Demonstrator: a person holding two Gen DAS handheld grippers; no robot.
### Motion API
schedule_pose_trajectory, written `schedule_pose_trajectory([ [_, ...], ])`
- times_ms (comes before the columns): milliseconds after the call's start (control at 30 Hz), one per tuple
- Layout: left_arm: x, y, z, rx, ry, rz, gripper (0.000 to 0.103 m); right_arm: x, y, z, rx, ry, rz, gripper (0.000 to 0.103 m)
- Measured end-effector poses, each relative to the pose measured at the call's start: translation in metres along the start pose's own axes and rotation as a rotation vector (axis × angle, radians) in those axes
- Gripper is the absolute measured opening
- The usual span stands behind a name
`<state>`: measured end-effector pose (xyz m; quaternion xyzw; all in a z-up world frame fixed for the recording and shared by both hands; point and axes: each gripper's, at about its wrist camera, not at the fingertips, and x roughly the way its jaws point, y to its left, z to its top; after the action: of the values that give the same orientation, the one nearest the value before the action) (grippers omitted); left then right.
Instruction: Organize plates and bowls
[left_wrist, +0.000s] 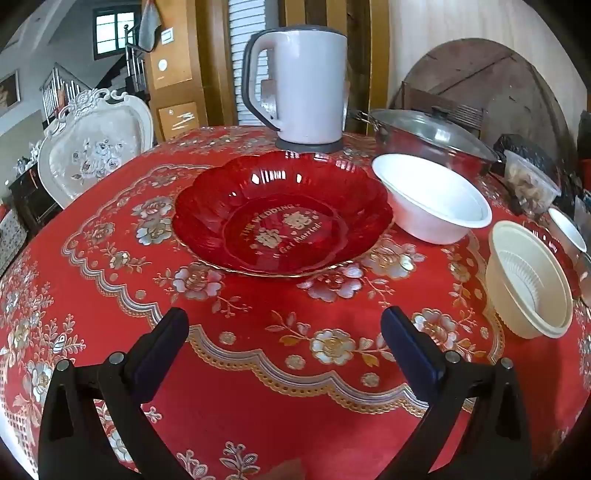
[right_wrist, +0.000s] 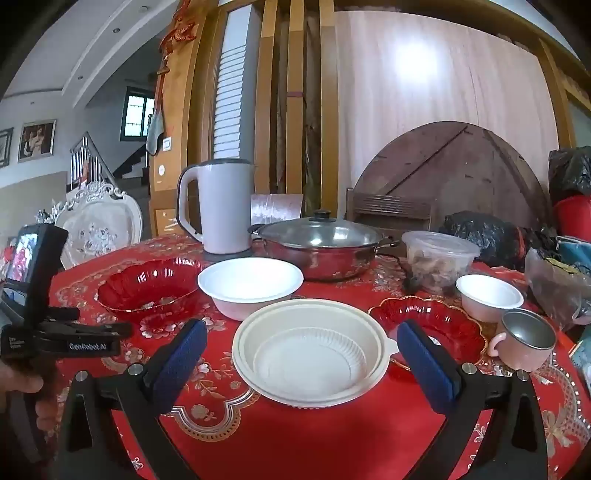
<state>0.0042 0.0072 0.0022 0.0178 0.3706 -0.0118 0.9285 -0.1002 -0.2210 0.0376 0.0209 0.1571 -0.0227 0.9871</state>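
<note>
**Both tongs free, nothing picked yet**

Your left tongs (left_wrist: 284, 328) hang released, jaws wide apart, over bare red cloth (left_wrist: 236, 406). Straight ahead of them sits the big red plate (left_wrist: 282, 214), with the kettle (left_wrist: 301, 88) behind it. Ahead and to their right is the white bowl (left_wrist: 432, 199); further right, the cream bowl (left_wrist: 528, 280).

Your right tongs (right_wrist: 301, 354) are also released, empty, and the cream bowl (right_wrist: 312, 350) lies between the spread jaws, apparently not yet gripped. Just beyond their right jaw is a small red plate (right_wrist: 443, 321), touching or partly under the bowl's rim. Beyond that stand a small white bowl (right_wrist: 489, 295) and a pink cup (right_wrist: 524, 339).

Judgement: you're at the opening step, approach before first pickup. Next move likely calls for closing on the cream bowl's rim and nesting it with the white bowl (right_wrist: 251, 284) ahead. Mind the thin plastic; it may flex or slip.
</note>
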Motion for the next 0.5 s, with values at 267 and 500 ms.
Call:
schedule_pose_trajectory([
  [267, -0.028, 0.026, -0.01, -0.084, -0.206, -0.059, 0.103, 0.003, 0.003, -0.003, -0.005, 0.022, -0.003, 0.103],
  [500, -0.052, 0.002, -0.016, 0.04, -0.341, -0.048, 0.103, 0.006, 0.004, -0.002, -0.016, 0.032, -0.006, 0.103],
])
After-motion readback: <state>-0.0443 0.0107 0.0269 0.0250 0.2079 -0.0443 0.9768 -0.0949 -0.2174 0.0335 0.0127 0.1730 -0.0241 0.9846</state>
